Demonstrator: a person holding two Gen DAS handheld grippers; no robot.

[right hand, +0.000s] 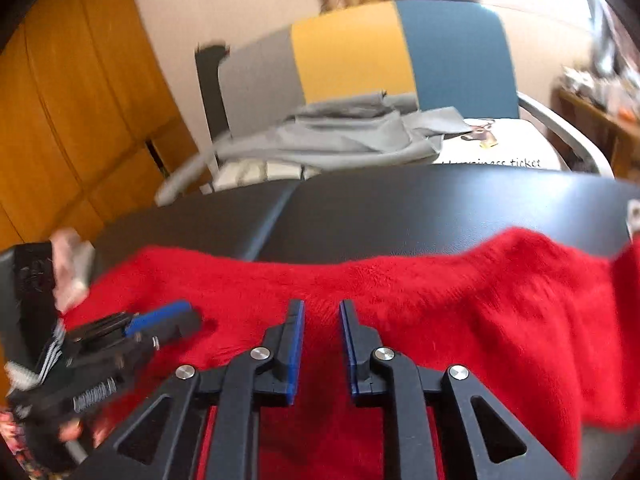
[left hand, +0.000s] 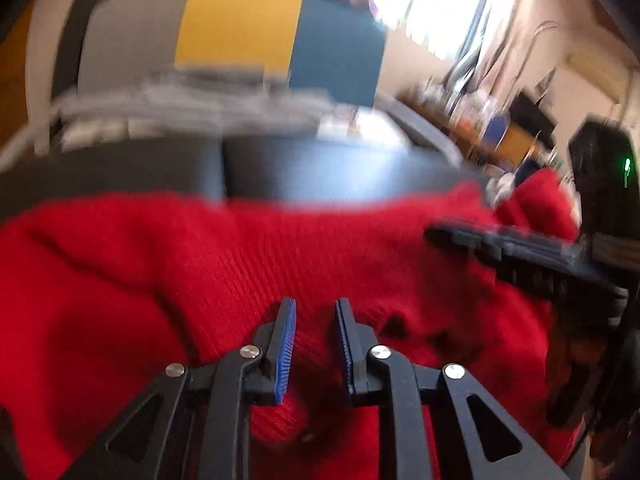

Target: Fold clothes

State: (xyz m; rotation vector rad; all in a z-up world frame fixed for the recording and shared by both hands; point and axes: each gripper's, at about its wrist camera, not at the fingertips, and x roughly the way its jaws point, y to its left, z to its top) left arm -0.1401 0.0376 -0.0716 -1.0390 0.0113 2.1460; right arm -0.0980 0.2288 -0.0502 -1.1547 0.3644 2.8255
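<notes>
The left tongs (left hand: 315,308) stood slightly apart above the fuzzy red knit sweater (left hand: 224,264), with nothing pinched between the blue pads; the right tongs (right hand: 322,310) stood likewise, a narrow gap between them and only red knit showing beyond it. The sweater lay spread and rumpled across the near side of the black padded bench (right hand: 420,208), its far edge running along the middle of the bench top. Each pair of tongs showed in the other's view, hovering over the sweater toward its ends. Behind the bench stood a chair with a grey, yellow and blue back (right hand: 360,52), with grey folded cloth (right hand: 332,136) piled on its seat.
</notes>
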